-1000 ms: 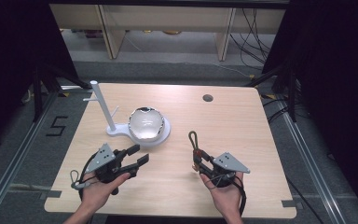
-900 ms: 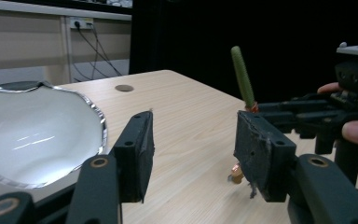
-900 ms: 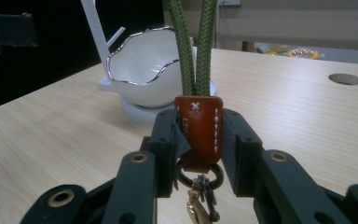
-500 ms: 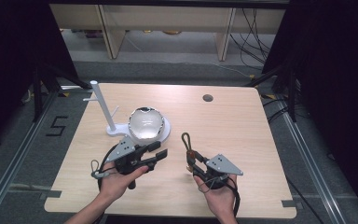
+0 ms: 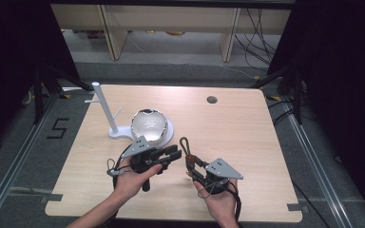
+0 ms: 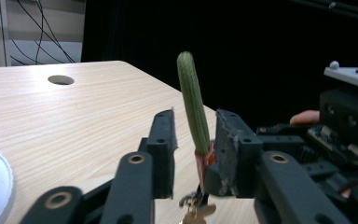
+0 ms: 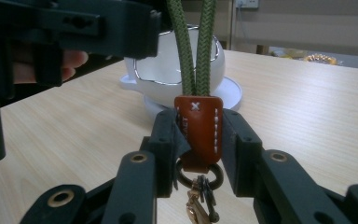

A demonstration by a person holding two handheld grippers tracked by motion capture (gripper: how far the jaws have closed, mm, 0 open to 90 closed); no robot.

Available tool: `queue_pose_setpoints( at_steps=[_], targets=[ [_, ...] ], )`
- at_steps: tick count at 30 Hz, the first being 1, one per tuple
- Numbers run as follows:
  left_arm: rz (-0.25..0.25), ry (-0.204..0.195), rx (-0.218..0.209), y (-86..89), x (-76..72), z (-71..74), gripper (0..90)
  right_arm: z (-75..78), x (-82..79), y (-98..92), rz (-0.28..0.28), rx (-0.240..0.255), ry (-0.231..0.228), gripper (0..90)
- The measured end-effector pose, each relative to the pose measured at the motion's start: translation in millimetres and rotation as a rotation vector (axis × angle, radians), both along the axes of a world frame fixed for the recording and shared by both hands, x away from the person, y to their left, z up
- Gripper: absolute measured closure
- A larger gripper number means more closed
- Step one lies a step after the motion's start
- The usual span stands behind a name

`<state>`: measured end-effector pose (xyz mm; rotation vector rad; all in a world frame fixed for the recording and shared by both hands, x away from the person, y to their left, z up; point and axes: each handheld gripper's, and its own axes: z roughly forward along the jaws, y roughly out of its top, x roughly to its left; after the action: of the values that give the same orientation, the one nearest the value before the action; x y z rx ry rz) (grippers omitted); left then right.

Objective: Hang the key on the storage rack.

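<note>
1. The right gripper (image 5: 191,160) sits low near the front edge of the counter (image 5: 247,128), its jaws clamped tight on the brown leather tab (image 7: 199,126) of a key strap (image 5: 187,148).
2. From that tab, the green cord loop (image 6: 193,102) stands up and away from the right gripper; below the tab hang a dark ring and a brass clip (image 7: 196,210), seen in the right gripper view.
3. The left gripper (image 5: 173,153) lies just to the left of the strap, pointing across at it.
4. In the left gripper view, its jaws stand on either side of the cord near the tab. They have just been closing, with the cord between them. The right-hand jaw looks to be at the cord or the tab, while a clear gap remains on the other side, so the grip isn't made yet.
5. The two grippers are very close together, nearly nose to nose, a hand (image 5: 132,178) behind each.
6. Behind the left gripper, a white bowl (image 5: 148,126) with a shiny rim rests on a white base, and a white post (image 5: 103,109) with small pegs rises from that base at its left.
7. A round hole (image 5: 212,99) is cut in the counter near its far edge.
</note>
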<state>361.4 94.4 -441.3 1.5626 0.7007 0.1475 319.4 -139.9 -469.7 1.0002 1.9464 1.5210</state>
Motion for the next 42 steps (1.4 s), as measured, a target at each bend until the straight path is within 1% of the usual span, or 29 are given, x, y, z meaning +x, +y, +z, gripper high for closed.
queue_pose_setpoints(
  at_steps=[1, 2, 3, 5, 6, 7, 9, 10, 11, 12, 13, 15, 16, 21, 22, 23, 24, 25, 26, 27, 28, 29, 31, 33, 36, 38, 39, 40, 42],
  targets=[
    [-0.002, 0.002, 0.0, -0.7, 0.2, -0.1, 70.4, -0.2, -0.2, 0.8, 0.004, -0.001, 0.0, 68.8],
    [-0.003, 0.003, 0.003, -1.8, 0.3, -0.4, 71.3, -0.8, 0.2, 1.9, 0.011, 0.011, -0.006, 68.8],
    [-0.004, 0.006, 0.003, -2.4, 0.3, -0.7, 72.6, -0.3, -0.3, 2.1, 0.012, 0.013, 0.001, 68.8],
    [-0.007, 0.008, 0.002, -3.9, 0.8, -1.6, 74.1, 0.1, -0.3, 2.2, 0.01, 0.001, -0.007, 68.8],
    [-0.006, 0.013, 0.0, -4.5, 1.2, -2.0, 74.8, 0.0, -0.9, 2.8, 0.008, 0.008, -0.001, 68.8],
    [-0.006, 0.016, -0.002, -4.7, 1.3, -2.1, 75.7, 0.4, -1.6, 2.3, 0.004, -0.004, 0.001, 68.8],
    [-0.006, 0.019, -0.007, -5.3, 2.7, -2.7, 77.4, -0.2, -1.8, 3.6, 0.016, 0.011, 0.005, 68.8],
    [-0.006, 0.02, -0.008, -5.4, 3.0, -2.8, 78.3, 0.3, -2.2, 3.1, 0.013, -0.003, 0.003, 68.8],
    [-0.007, 0.024, -0.01, -5.7, 3.3, -2.9, 79.1, -0.1, -2.2, 4.0, 0.017, 0.006, -0.001, 68.8],
    [0.003, 0.042, -0.019, -6.2, 2.6, -2.7, 79.7, 0.8, -4.3, 4.3, 0.003, -0.004, 0.015, 68.8],
    [0.002, 0.042, -0.025, -6.3, 2.5, -2.5, 80.8, 0.7, -3.5, 4.7, 0.01, -0.006, 0.003, 68.8],
    [-0.01, 0.028, -0.022, -6.1, 2.5, -1.7, 82.8, 1.2, -3.8, 4.1, 0.01, -0.007, 0.007, 68.8],
    [-0.01, 0.023, -0.014, -5.9, 2.0, -0.8, 83.1, 1.3, -4.0, 4.5, 0.012, 0.006, 0.014, 68.8],
    [-0.008, 0.014, 0.006, -5.6, 0.0, 2.3, 83.7, 1.4, -3.8, 5.7, 0.018, 0.01, -0.001, 67.8],
    [-0.008, 0.002, 0.013, -5.5, -0.3, 2.8, 83.7, 1.6, -3.7, 5.9, 0.021, 0.008, 0.003, 66.9],
    [-0.001, -0.006, 0.027, -5.2, -0.9, 3.6, 83.8, 2.0, -3.0, 5.7, 0.028, -0.003, -0.001, 63.7],
    [0.005, -0.012, 0.034, -4.5, -1.3, 4.0, 83.8, 2.6, -3.5, 5.7, 0.025, -0.011, 0.016, 60.3],
    [0.009, -0.023, 0.041, -2.8, -1.0, 4.2, 83.8, 2.3, -3.6, 5.9, 0.021, -0.019, 0.018, 58.3],
    [0.015, -0.024, 0.049, -1.7, -1.4, 4.6, 83.8, 2.0, -4.3, 6.1, 0.022, -0.021, 0.024, 56.9],
    [0.019, -0.03, 0.053, -0.2, -1.4, 4.7, 83.8, 1.5, -4.3, 6.3, 0.024, -0.021, 0.019, 55.6],
    [0.027, -0.036, 0.059, 1.7, -1.4, 5.0, 83.8, 1.7, -4.0, 5.8, 0.031, -0.042, 0.01, 54.8],
    [0.031, -0.038, 0.061, 2.9, -1.6, 5.2, 83.8, 1.3, -4.6, 7.2, 0.039, -0.025, 0.025, 54.2],
    [0.046, -0.042, 0.063, 6.4, -2.1, 6.4, 83.8, 1.3, -4.2, 6.9, 0.041, -0.037, 0.02, 53.3],
    [0.056, -0.05, 0.069, 10.3, -2.7, 7.9, 83.8, 1.1, -5.0, 6.9, 0.032, -0.026, 0.033, 52.7],
    [0.073, -0.066, 0.073, 16.7, -3.2, 10.6, 83.8, 0.8, -4.8, 5.4, 0.025, -0.048, 0.03, 51.7],
    [0.086, -0.071, 0.082, 20.7, -4.1, 12.4, 83.8, -0.1, -4.2, 4.6, 0.039, -0.053, 0.034, 51.5],
    [0.094, -0.07, 0.079, 22.9, -4.6, 13.3, 83.8, -0.6, -4.3, 4.1, 0.034, -0.056, 0.036, 51.5],
    [0.1, -0.074, 0.081, 25.7, -4.8, 14.4, 83.8, -0.7, -5.2, 3.5, 0.03, -0.052, 0.05, 51.5],
    [0.113, -0.081, 0.078, 30.9, -5.1, 16.0, 83.8, -1.4, -5.3, 1.1, 0.016, -0.056, 0.05, 51.4]
  ],
)
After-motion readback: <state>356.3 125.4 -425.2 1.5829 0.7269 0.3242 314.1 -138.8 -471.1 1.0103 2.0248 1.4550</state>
